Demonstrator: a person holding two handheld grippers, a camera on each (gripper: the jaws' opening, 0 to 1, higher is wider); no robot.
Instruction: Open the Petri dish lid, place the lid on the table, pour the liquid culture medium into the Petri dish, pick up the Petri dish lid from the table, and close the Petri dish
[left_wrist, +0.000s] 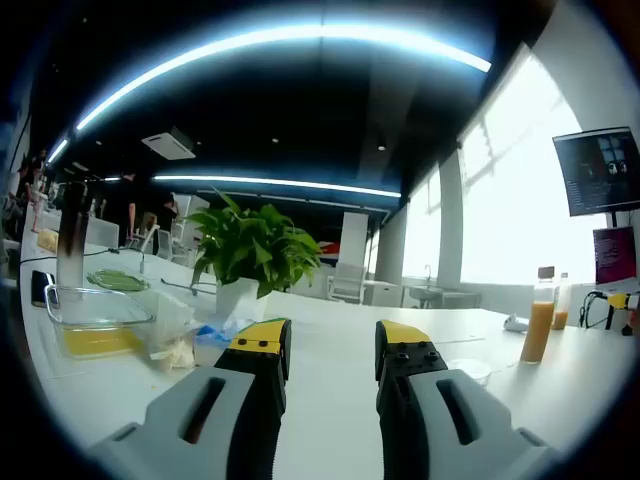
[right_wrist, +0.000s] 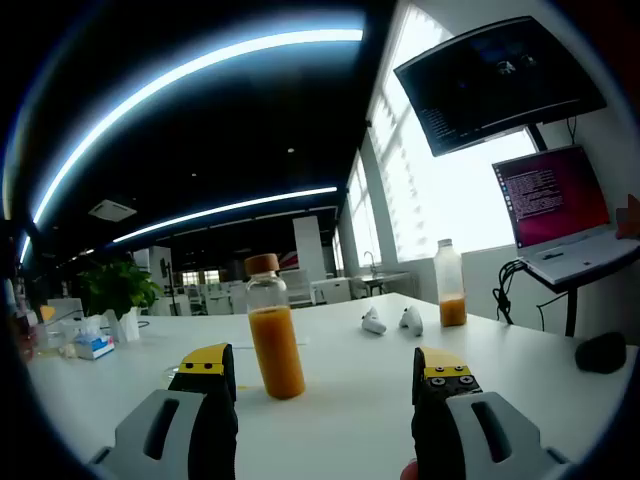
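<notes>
Your left gripper (left_wrist: 332, 345) fingers stand apart over bare table (left_wrist: 330, 420); your right gripper (right_wrist: 325, 372) is spread too, the juice bottle (right_wrist: 273, 330) just ahead between its fingers.

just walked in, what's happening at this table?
Nothing is held yet. A person has both tongs open above the white table. The right tongs face a cork-stoppered bottle of orange liquid. The left tongs point toward a potted plant, with a clear container off to the side.
</notes>
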